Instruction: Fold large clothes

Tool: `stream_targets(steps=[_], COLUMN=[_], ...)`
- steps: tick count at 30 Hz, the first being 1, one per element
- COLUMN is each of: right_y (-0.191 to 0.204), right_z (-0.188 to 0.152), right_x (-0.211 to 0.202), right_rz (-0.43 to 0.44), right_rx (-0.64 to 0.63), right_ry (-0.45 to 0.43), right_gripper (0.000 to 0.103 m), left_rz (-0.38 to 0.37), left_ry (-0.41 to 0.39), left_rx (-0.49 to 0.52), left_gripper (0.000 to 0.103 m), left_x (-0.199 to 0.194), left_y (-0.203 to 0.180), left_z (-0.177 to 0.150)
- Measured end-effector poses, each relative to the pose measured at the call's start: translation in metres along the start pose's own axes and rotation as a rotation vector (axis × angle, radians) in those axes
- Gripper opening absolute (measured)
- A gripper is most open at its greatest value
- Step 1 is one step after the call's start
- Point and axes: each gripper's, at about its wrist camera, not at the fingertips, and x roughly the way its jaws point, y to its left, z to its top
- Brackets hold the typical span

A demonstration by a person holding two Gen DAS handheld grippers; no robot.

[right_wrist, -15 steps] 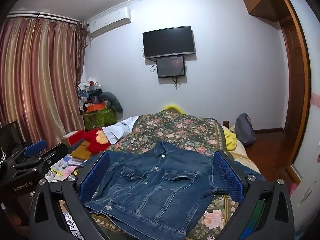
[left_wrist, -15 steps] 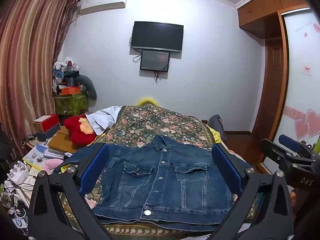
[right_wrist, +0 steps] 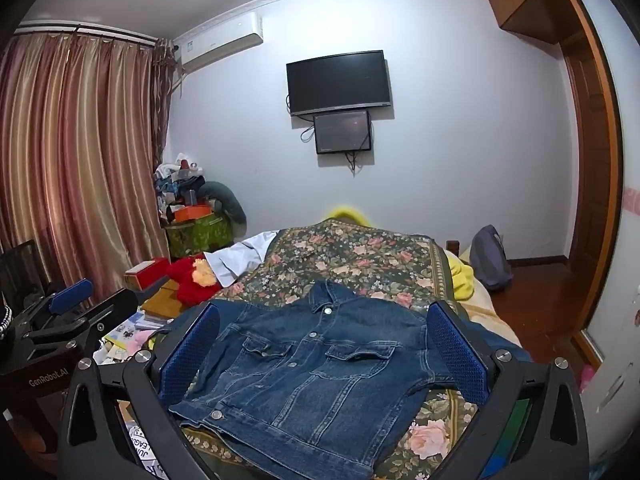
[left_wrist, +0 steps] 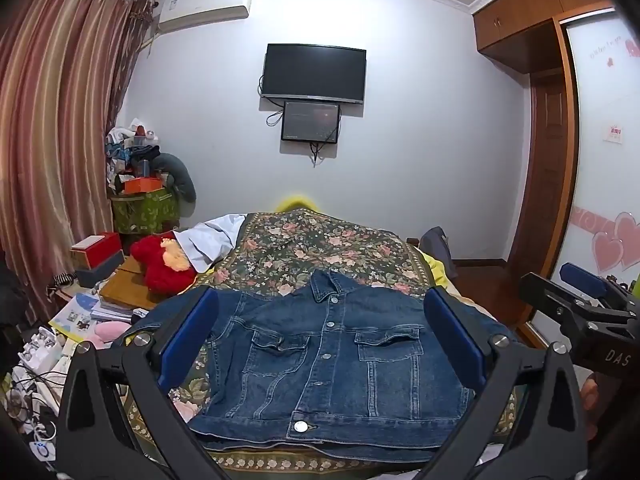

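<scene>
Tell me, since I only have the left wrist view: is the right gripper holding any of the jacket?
Observer: No. The right wrist view shows the right gripper with its fingers wide open, and the denim jacket lying buttoned and flat on the bed beyond them.
Operator: Where does the sleeve on my right go?
Observer: That sleeve runs sideways behind the right-hand finger and comes out towards the bed's edge.
Operator: And my own gripper from outside?
Observer: The left gripper shows at the left edge of the right wrist view, off the side of the bed above the clutter, with its fingers open and empty.
</scene>
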Motion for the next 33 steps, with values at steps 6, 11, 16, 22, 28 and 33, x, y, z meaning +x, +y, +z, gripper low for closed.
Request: stream_targets(steps=[6,11,16,22,28,33], right_y=[-0.0001,0.0005,0.0017,0.0022,0.0036,0.0039], right_z=[0.0011,0.0019,0.0043,0.0046,0.0027,0.0028], right_x=[0.0011,0.0012,0.0031,0.0029,0.0035,0.0035], right_rz=[0.0,0.0,0.0,0.001,0.0,-0.001], right_rx=[0.002,0.003,0.001,0.002,-0.001,-0.002], right_ry=[0.003,0.0,0.0,-0.002,-0.003,-0.003], right_gripper=[0.103,0.103,0.103,0.103,0.103,0.103], left_rz=[-0.004,-0.005,-0.003,-0.003,-0.004,-0.004], left_ry=[0.001,-0.005,-0.007,-0.006,-0.005,-0.003], left_rx=[-0.002,-0.007,-0.008,-0.01,-0.009,-0.01], left_gripper=[0.103,0.103,0.103,0.103,0.103,0.103], left_x=[0.0007,0.0,-0.0009,-0.0005,-0.0002,0.0003], left_y=[0.0008,0.0018,0.0012,0.0007,0.0004,0.0013], left_z=[-0.0007,0.0003,0.0003,0.0,-0.0005,-0.0008])
